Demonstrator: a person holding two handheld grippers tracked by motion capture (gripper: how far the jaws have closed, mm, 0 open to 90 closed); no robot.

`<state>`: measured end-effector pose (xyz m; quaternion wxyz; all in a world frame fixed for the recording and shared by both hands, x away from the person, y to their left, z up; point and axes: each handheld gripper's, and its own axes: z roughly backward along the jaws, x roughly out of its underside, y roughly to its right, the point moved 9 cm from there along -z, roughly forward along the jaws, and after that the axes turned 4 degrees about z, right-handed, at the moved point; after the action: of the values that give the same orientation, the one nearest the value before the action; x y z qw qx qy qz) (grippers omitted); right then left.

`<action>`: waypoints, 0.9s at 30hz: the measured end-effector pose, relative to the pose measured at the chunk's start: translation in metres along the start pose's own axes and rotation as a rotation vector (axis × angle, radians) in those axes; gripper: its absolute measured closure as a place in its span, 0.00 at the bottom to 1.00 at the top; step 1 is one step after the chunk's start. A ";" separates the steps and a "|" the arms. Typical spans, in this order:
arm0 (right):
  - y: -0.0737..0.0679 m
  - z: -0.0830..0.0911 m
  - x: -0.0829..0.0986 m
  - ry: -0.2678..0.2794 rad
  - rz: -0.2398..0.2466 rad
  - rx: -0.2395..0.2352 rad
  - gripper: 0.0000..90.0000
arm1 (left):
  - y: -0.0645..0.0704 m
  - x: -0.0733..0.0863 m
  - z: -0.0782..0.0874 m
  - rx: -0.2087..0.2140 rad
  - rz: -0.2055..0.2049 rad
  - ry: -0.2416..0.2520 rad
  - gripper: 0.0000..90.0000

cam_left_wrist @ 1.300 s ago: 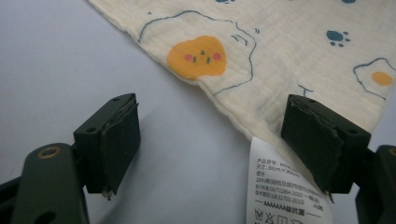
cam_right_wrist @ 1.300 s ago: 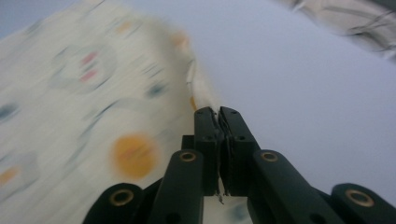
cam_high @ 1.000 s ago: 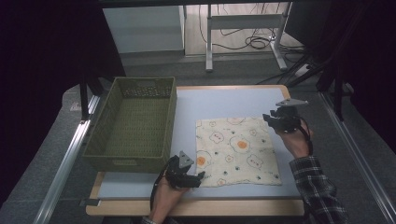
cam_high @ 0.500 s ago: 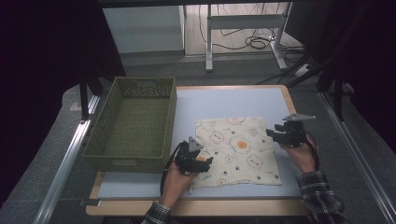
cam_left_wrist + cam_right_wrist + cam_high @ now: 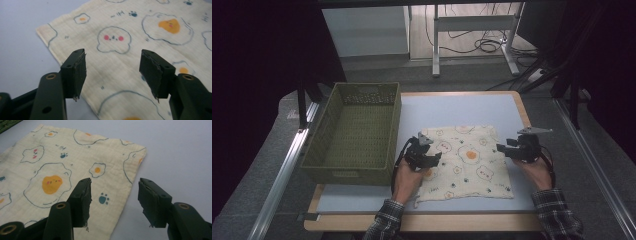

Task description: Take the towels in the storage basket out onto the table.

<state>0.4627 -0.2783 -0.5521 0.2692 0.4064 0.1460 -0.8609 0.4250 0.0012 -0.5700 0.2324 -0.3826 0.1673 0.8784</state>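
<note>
A cream cloth (image 5: 467, 160) printed with fried eggs and paw marks lies flat on the pale blue table top. My left gripper (image 5: 430, 156) hovers over the cloth's left edge, open, with cloth (image 5: 125, 50) under and between its jaws. My right gripper (image 5: 503, 149) is at the cloth's right edge, open too. In the right gripper view its left jaw hangs over the cloth (image 5: 62, 170) and its right jaw over bare table. Neither gripper (image 5: 113, 72) (image 5: 113, 200) holds anything.
A green woven basket (image 5: 329, 150) stands at the table's left, close to my left hand. The blue mat (image 5: 452, 107) has open room behind the cloth. A wooden table edge (image 5: 522, 107) runs along the right; cables and a desk frame lie beyond.
My left gripper has moved up and right from the table's front onto the cloth's left edge. My right gripper has come down and left from the far right corner to the cloth's right edge.
</note>
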 end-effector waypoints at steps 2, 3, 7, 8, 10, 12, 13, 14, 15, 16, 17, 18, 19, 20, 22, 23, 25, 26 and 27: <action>0.001 -0.001 0.001 -0.002 0.001 0.002 0.49 | -0.004 -0.004 -0.003 -0.015 0.001 0.001 0.46; 0.001 -0.002 0.001 -0.003 -0.003 0.001 0.49 | -0.006 -0.006 -0.005 -0.022 0.004 0.001 0.47; 0.004 -0.005 0.000 -0.002 -0.005 0.008 0.50 | -0.015 -0.012 -0.010 -0.050 0.028 0.005 0.53; 0.005 -0.006 -0.001 -0.005 -0.003 0.012 0.50 | -0.017 -0.012 -0.011 -0.057 0.021 -0.002 0.56; 0.006 -0.008 -0.001 -0.012 0.005 0.019 0.55 | -0.023 -0.012 -0.013 -0.081 0.029 -0.005 0.62; 0.007 -0.010 -0.002 -0.019 0.009 0.022 0.58 | -0.028 -0.013 -0.016 -0.097 0.047 -0.003 0.67; 0.007 -0.011 -0.002 -0.021 0.008 0.021 0.60 | -0.030 -0.013 -0.018 -0.110 0.053 -0.001 0.68; 0.007 -0.013 -0.003 -0.026 0.006 0.022 0.62 | -0.033 -0.013 -0.020 -0.122 0.055 -0.003 0.69; 0.008 -0.015 -0.003 -0.030 0.010 0.022 0.63 | -0.033 -0.013 -0.020 -0.122 0.055 -0.003 0.70; 0.008 -0.017 -0.004 -0.033 0.007 0.022 0.65 | -0.038 -0.014 -0.024 -0.145 0.063 -0.001 0.71; 0.008 -0.018 -0.004 -0.035 0.009 0.024 0.66 | -0.041 -0.015 -0.025 -0.157 0.068 0.003 0.71; 0.008 -0.020 -0.005 -0.036 0.012 0.024 0.67 | -0.044 -0.015 -0.027 -0.165 0.072 0.004 0.72; 0.008 -0.022 -0.006 -0.038 0.011 0.019 0.68 | -0.046 -0.017 -0.029 -0.170 0.081 0.010 0.72; 0.008 -0.024 -0.007 -0.040 0.016 0.020 0.69 | -0.049 -0.017 -0.030 -0.180 0.089 0.012 0.72; 0.009 -0.028 -0.010 -0.041 0.017 0.020 0.70 | -0.053 -0.019 -0.033 -0.184 0.105 0.009 0.74; 0.009 -0.030 -0.011 -0.042 0.018 0.020 0.70 | -0.055 -0.019 -0.035 -0.192 0.105 0.006 0.76; 0.011 -0.034 -0.014 -0.048 0.021 0.025 0.72 | -0.059 -0.021 -0.038 -0.205 0.112 0.003 0.77; 0.012 -0.036 -0.015 -0.049 0.019 0.027 0.72 | -0.061 -0.022 -0.040 -0.206 0.122 0.002 0.77; 0.014 -0.038 -0.016 -0.050 0.023 0.031 0.73 | -0.064 -0.023 -0.040 -0.212 0.127 0.003 0.77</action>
<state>0.5029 -0.2659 -0.5640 0.2765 0.3903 0.1213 -0.8698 0.4967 0.0290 -0.5867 0.1342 -0.3951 0.0976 0.9035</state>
